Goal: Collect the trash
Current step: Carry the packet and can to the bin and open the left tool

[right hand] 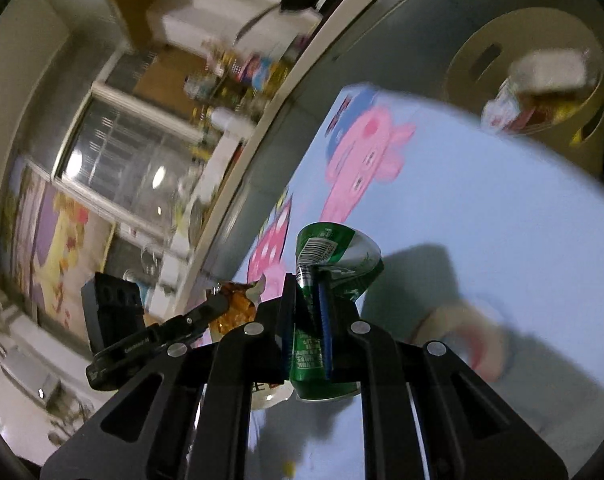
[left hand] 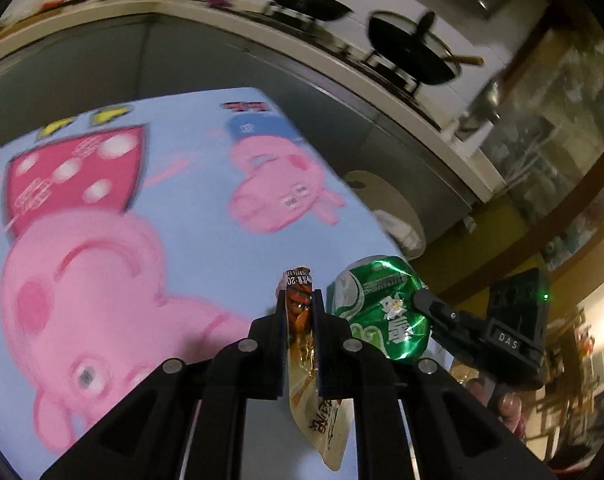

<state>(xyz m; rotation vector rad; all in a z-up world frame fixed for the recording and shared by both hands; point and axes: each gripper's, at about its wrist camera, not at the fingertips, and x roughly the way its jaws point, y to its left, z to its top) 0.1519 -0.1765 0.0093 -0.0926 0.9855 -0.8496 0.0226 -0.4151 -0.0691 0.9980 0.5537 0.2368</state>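
My left gripper [left hand: 300,308] is shut on an orange and gold snack wrapper [left hand: 318,408] that hangs down between its jaws. My right gripper [right hand: 308,292] is shut on a crushed green can [right hand: 334,252]. In the left wrist view the green can [left hand: 382,312] and the right gripper [left hand: 424,300] sit just to the right of my left gripper. In the right wrist view the wrapper [right hand: 234,308] and the left gripper [right hand: 218,300] show at lower left. Both are held above a light blue mat [left hand: 190,216] with pink pig cartoons.
A round beige bin [right hand: 534,80] with trash inside stands beyond the mat [right hand: 482,200]; it also shows in the left wrist view [left hand: 394,208]. A kitchen counter [left hand: 382,92] with two black woks [left hand: 414,52] runs behind. A glass-door cabinet [right hand: 134,152] stands further back.
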